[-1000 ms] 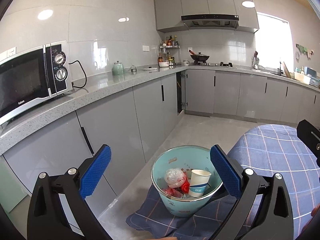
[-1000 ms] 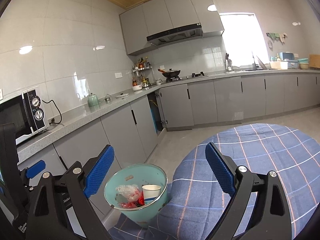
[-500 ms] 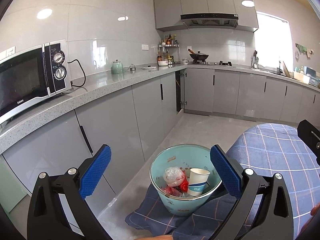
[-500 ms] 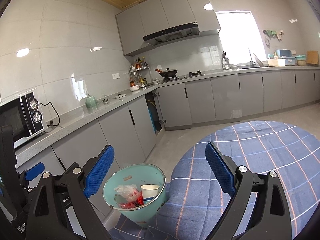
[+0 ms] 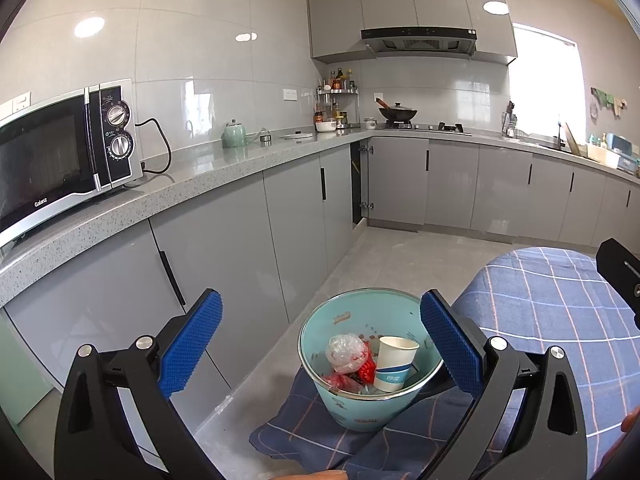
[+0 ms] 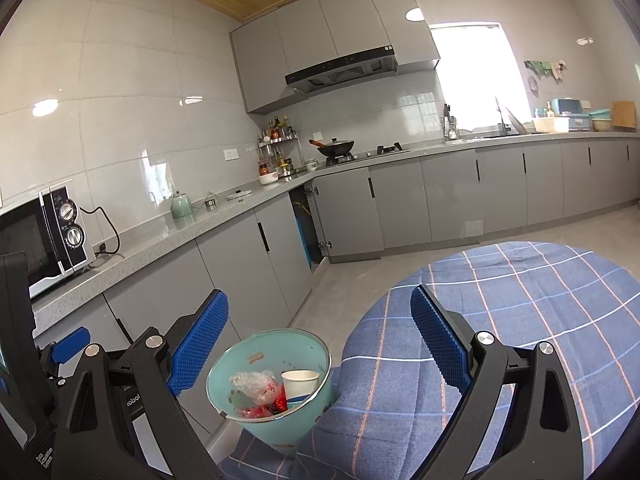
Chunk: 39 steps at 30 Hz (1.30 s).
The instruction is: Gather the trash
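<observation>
Both claws, left gripper (image 5: pixel 320 344) and right gripper (image 6: pixel 320 340), spread empty; paper cup (image 5: pixel 394 362) at five o'clock in bin (image 5: pixel 340 404), light, crushable, best pinched gently at rim.

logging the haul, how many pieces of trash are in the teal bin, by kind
paper cup: 1
clear crumpled plastic bag: 1
red wrappers: 2 visible, possibly more hidden underneath
total: 4 in the teal bin
</observation>
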{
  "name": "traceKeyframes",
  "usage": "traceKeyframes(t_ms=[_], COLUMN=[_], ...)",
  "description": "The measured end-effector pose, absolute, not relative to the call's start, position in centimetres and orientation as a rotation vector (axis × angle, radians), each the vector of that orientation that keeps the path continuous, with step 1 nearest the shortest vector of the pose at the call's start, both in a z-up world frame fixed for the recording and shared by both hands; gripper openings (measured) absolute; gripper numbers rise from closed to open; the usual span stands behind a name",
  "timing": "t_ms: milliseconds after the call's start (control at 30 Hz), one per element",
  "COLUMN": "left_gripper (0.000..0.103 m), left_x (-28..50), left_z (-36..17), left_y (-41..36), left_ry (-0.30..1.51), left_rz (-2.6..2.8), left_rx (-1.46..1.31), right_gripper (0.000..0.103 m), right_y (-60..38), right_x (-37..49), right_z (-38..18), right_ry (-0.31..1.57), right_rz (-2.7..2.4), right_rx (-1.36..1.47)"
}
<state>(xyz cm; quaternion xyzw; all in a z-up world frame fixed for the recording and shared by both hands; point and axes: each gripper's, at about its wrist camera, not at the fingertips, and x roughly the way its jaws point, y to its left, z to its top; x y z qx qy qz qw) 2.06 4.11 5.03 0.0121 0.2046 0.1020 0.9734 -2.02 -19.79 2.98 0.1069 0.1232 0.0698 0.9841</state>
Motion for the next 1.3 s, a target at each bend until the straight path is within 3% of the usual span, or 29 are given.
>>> traceKeyframes(t_ms=[1300], left_gripper=[0.097], left_x=[3.4], left_z=[3.9], left_y=[4.3], left_ry=[0.485], left_rz=[0.151], left_rx=[0.009], right_gripper=[0.091], right_y=[-20.8], right_x=[-1.4], right_z=[2.2], right_ry=[0.263], right_rz=[0.091], right_rx=[0.218])
